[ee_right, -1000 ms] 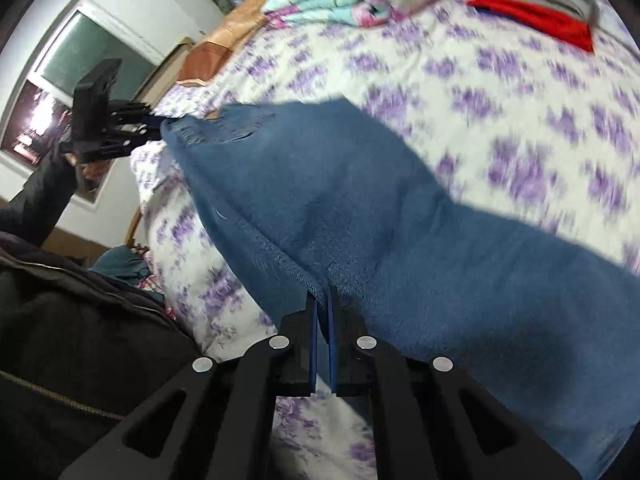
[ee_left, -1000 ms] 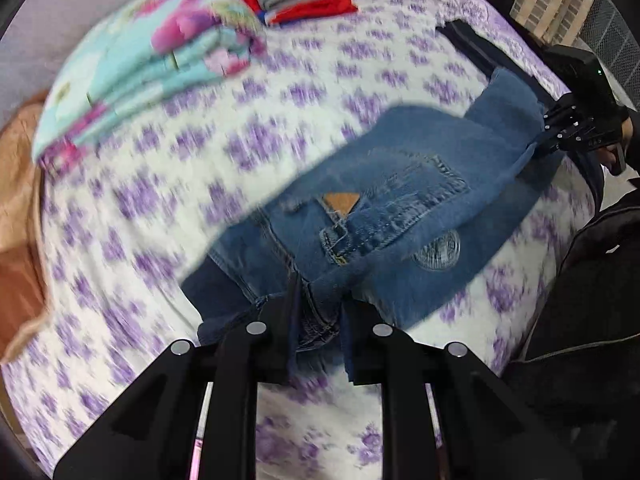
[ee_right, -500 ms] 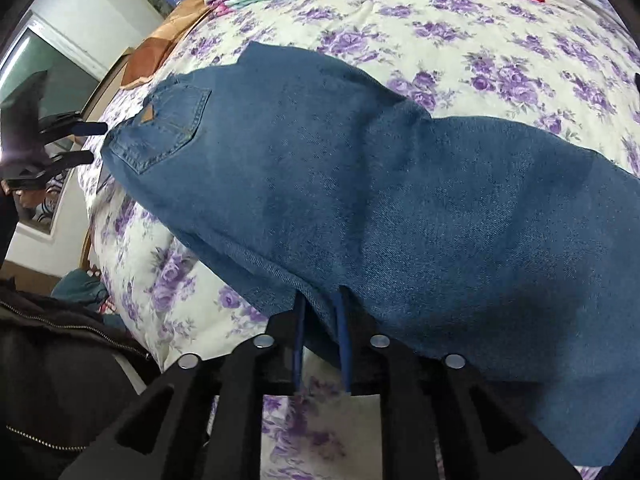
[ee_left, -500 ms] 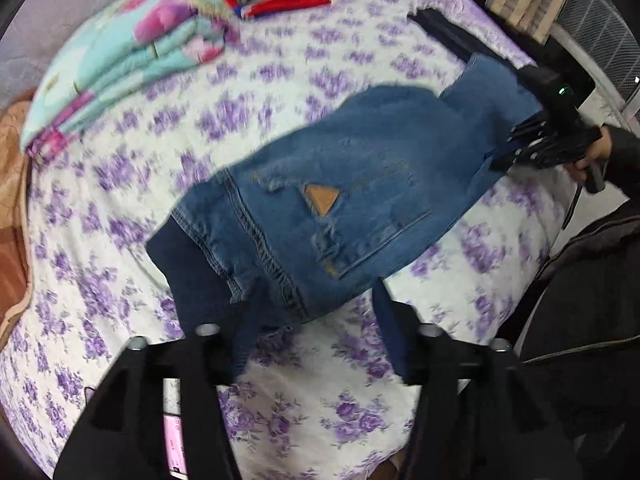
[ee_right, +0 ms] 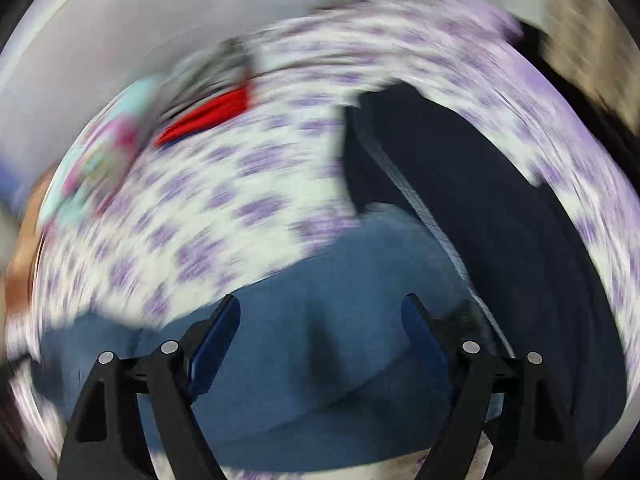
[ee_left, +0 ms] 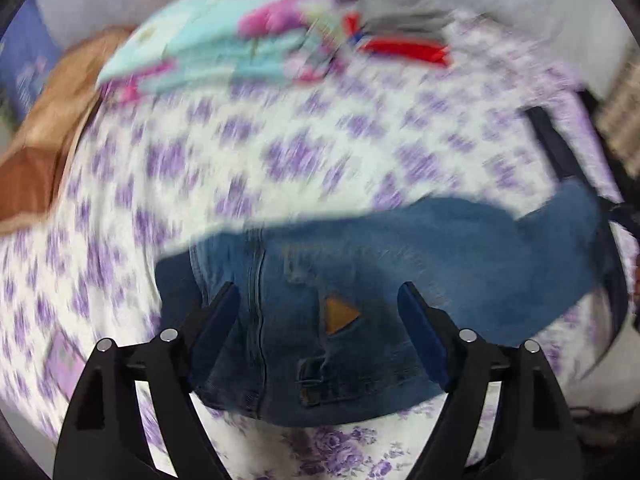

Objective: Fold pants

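Observation:
Blue jeans point(ee_left: 400, 264) lie folded on the purple-flowered bed sheet point(ee_left: 240, 152). Their waistband and back pocket with a tan patch point(ee_left: 338, 314) sit under my left gripper point(ee_left: 318, 300). Its jaws are opening, spread wide above the denim, and the pads press on nothing. In the right wrist view the leg end of the jeans point(ee_right: 320, 320) lies below my right gripper point(ee_right: 320, 312). Those jaws are opening too, held wide above the cloth and holding nothing. Both views are blurred.
A folded turquoise floral blanket point(ee_left: 216, 40) and a red and grey stack of clothes point(ee_left: 404, 40) lie at the far side of the bed. A dark navy garment point(ee_right: 480, 200) lies right of the jeans. An orange-brown cushion point(ee_left: 36, 148) is at the left edge.
Both grippers let go of the jeans and spread wide. The denim dropped flat onto the bed. The right gripper swung across and rolled, so its view now faces the dark garment.

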Available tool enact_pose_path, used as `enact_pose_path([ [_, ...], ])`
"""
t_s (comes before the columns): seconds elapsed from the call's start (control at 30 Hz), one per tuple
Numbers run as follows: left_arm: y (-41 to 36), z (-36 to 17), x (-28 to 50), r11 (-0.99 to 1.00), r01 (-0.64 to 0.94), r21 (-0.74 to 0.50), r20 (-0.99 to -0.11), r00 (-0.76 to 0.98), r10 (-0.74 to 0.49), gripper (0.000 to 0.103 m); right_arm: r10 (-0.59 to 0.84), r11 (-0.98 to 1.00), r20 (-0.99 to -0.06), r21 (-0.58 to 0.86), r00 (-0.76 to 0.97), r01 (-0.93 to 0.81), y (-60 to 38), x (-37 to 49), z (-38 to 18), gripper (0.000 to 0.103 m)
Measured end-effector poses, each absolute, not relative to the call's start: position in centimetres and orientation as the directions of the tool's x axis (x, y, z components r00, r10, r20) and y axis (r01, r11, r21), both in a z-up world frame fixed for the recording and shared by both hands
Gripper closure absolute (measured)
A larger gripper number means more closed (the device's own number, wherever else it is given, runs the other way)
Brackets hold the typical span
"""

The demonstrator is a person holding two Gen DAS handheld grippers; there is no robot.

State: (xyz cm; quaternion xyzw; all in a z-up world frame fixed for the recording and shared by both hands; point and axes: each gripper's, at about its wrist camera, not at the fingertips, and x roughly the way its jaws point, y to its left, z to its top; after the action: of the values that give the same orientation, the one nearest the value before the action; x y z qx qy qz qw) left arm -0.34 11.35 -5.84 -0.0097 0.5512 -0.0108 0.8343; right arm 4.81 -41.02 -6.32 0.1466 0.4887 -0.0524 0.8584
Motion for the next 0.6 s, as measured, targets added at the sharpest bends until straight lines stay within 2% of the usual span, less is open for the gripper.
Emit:
enact_pose_path([
  [0.07,12.2,-9.3,-0.2,0.996,-0.084,0.006,-0.956,0.293,0.031,0.021,0.041,0.916,-0.862,0.234,0.506,0.325,-43.3,4.7,-7.4,0.021],
  [0.13,12.5,-10.4,-0.7,0.993,-0.119,-0.007,-0.954,0.299,0.029,0.018,0.055,0.896,-0.865,0.263,0.499,0.358,-44.3,4.4,-8.3,0.024],
  [0.23,11.6,-9.8,-1.1,0.992,-0.118,0.043,-0.941,0.328,0.080,0.018,0.091,0.874,-0.881,0.294,0.465,0.386,-45.6,4.7,-10.4,0.034],
  [0.37,11.5,-9.0,-1.0,0.988,-0.152,0.038,-0.947,0.310,0.084,0.018,0.132,0.858,-0.886,0.327,0.444,0.396,-46.2,6.1,-12.6,0.043],
  [0.4,11.5,-8.8,-1.0,0.987,-0.159,0.033,-0.947,0.310,0.082,0.018,0.133,0.856,-0.891,0.324,0.434,0.402,-46.1,6.5,-13.0,0.055],
  [0.43,11.4,-8.4,-1.1,0.986,-0.164,0.026,-0.947,0.312,0.077,0.018,0.127,0.855,-0.897,0.315,0.423,0.412,-46.2,6.7,-13.4,0.071],
  [0.47,11.3,-8.0,-1.1,0.987,-0.162,0.016,-0.946,0.318,0.068,0.018,0.123,0.855,-0.898,0.311,0.422,0.414,-46.3,6.9,-13.5,0.078],
  [0.5,11.2,-7.7,-1.1,0.988,-0.157,0.008,-0.944,0.325,0.060,0.018,0.127,0.858,-0.892,0.319,0.434,0.403,-46.4,7.0,-13.3,0.093],
  [0.53,10.9,-7.3,-1.1,0.989,-0.149,0.002,-0.941,0.335,0.052,0.017,0.132,0.861,-0.884,0.326,0.448,0.391,-46.3,6.8,-12.7,0.098],
  [0.6,10.4,-6.9,-1.0,0.992,-0.129,0.011,-0.936,0.346,0.055,0.014,0.115,0.871,-0.858,0.330,0.501,0.364,-46.0,5.9,-10.4,0.100],
])
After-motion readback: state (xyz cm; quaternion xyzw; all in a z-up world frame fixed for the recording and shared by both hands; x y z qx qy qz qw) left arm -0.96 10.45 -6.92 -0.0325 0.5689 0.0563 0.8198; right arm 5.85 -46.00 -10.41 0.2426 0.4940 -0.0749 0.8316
